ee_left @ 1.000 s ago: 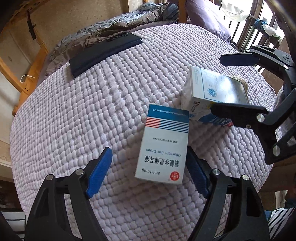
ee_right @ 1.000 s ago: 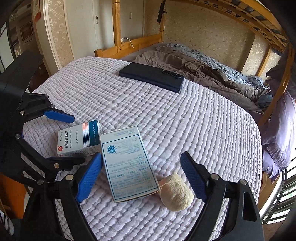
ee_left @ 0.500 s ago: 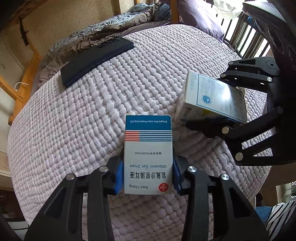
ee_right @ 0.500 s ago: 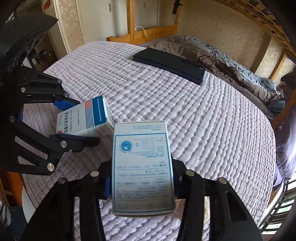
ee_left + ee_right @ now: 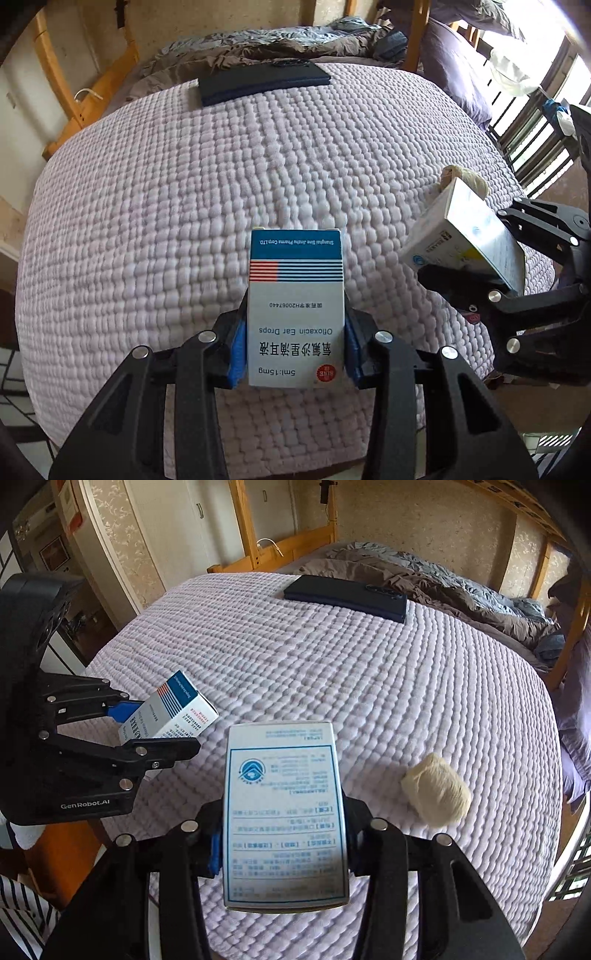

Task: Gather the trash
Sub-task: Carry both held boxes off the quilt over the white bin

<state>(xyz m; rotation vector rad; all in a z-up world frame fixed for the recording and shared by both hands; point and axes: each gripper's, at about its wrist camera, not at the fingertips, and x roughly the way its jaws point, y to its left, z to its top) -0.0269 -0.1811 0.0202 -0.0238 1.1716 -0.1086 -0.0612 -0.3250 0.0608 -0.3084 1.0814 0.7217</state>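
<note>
My left gripper (image 5: 295,339) is shut on a white ear drops box (image 5: 296,306) with a blue band and red stripes, held above the bed. It also shows in the right wrist view (image 5: 170,710). My right gripper (image 5: 282,840) is shut on a larger white medicine box (image 5: 284,812) with a blue logo, also lifted. That box shows at the right of the left wrist view (image 5: 469,236). A crumpled cream paper ball (image 5: 436,790) lies on the quilt to the right of my right gripper; the left wrist view (image 5: 467,175) shows part of it behind the box.
The bed has a lilac quilted cover (image 5: 221,166). A dark flat case (image 5: 347,596) lies at its far side, next to a rumpled grey-brown blanket (image 5: 424,576). A wooden bed frame (image 5: 280,550) stands behind. A railing (image 5: 532,122) is on the right.
Both grippers closed on their boxes and lifted them off the quilt. The paper ball stays on the bed, now uncovered beside my right gripper.
</note>
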